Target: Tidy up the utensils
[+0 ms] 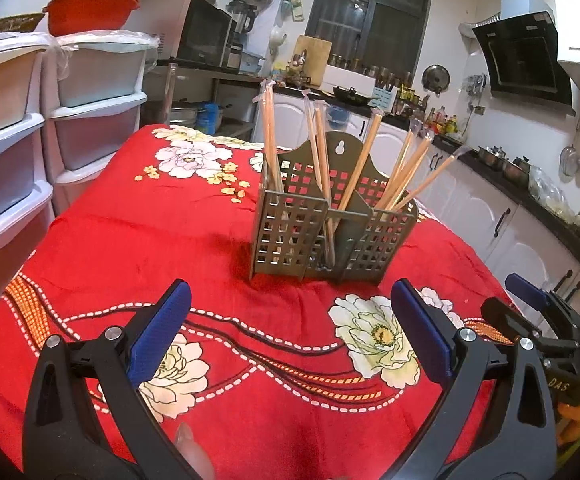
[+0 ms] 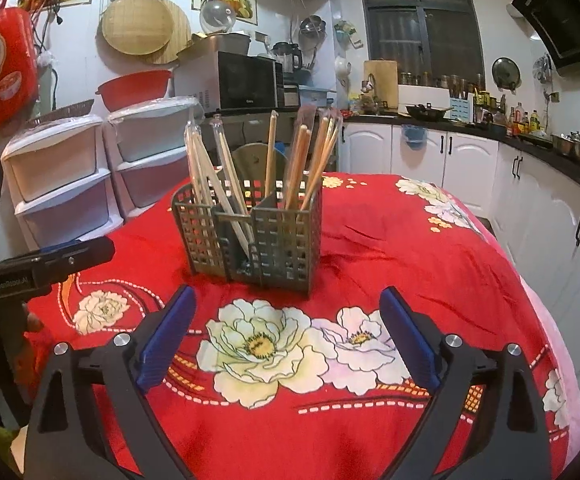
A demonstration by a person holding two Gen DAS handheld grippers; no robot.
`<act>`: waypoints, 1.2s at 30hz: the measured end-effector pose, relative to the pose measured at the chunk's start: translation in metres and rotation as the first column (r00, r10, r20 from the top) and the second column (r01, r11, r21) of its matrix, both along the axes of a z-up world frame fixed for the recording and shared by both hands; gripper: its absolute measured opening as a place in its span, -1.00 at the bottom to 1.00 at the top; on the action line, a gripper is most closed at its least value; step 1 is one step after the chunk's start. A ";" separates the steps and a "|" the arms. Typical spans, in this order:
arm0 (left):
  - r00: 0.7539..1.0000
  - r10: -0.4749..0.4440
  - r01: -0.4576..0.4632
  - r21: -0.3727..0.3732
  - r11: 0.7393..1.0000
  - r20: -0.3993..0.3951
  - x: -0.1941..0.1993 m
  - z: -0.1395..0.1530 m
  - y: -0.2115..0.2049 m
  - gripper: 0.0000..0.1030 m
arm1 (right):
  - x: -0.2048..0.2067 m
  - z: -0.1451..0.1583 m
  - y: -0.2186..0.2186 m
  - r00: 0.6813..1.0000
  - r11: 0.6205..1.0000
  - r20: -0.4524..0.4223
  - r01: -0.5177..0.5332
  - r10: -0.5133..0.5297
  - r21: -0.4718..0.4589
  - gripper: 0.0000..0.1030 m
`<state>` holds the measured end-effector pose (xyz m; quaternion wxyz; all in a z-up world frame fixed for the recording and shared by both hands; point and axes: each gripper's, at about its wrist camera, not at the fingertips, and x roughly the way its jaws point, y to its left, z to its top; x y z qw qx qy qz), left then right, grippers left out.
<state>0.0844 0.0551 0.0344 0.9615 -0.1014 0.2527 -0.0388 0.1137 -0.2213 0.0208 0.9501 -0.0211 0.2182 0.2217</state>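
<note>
A dark perforated utensil holder (image 1: 331,236) with three compartments stands on the red flowered tablecloth (image 1: 130,240). Several wrapped wooden chopsticks (image 1: 321,152) stand upright or leaning in its compartments. The holder also shows in the right wrist view (image 2: 258,236), with chopsticks (image 2: 301,160) in it. My left gripper (image 1: 290,320) is open and empty, a short way in front of the holder. My right gripper (image 2: 288,320) is open and empty, also in front of the holder. The right gripper shows at the right edge of the left wrist view (image 1: 529,300).
White plastic drawer units (image 1: 30,140) stand left of the table. White kitchen cabinets and a dark counter (image 1: 529,208) run along the right. The table edge (image 2: 549,320) drops off at the right. The left gripper's body (image 2: 30,268) shows at the left.
</note>
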 end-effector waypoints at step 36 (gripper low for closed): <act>0.995 0.038 -0.045 0.071 0.996 0.096 -0.005 -0.032 -0.015 0.78 | -0.008 -0.037 0.007 0.991 0.996 0.096 0.091 -0.088 -0.023 0.86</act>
